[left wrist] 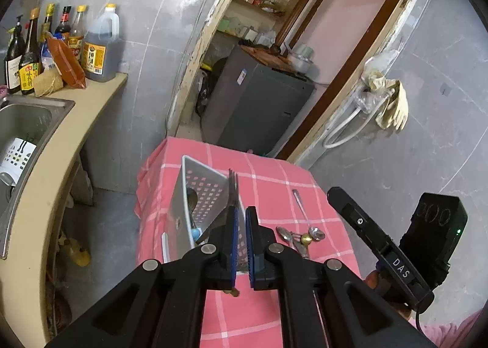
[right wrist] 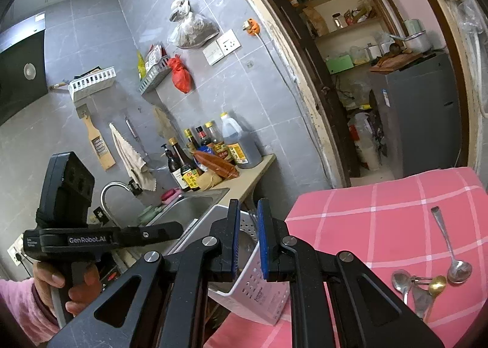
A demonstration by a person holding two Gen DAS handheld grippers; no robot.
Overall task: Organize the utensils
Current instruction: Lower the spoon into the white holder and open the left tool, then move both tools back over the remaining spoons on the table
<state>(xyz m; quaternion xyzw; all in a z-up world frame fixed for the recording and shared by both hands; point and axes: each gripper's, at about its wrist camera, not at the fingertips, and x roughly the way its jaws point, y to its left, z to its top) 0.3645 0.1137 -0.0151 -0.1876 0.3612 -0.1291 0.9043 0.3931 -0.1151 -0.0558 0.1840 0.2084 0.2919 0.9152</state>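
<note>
**A:** How far along are you?

**B:** Partway, I'd judge. A few utensils already lie in the white perforated basket (left wrist: 195,195) on the pink checked tabletop (left wrist: 268,177); several spoons (left wrist: 315,233) are left on the cloth beside it.

**A:** And your hands?

**B:** My left gripper (left wrist: 241,244) tilts down over the basket, jaws clenched on a fork (left wrist: 233,183), tines up. My right gripper (right wrist: 247,244) is near level, jaws nearly closed around the basket's rim.

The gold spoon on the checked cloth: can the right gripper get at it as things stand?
Probably not yet: the right gripper is shut on the white basket's wall. The gold spoon lies uncovered among the silver spoons.
</note>
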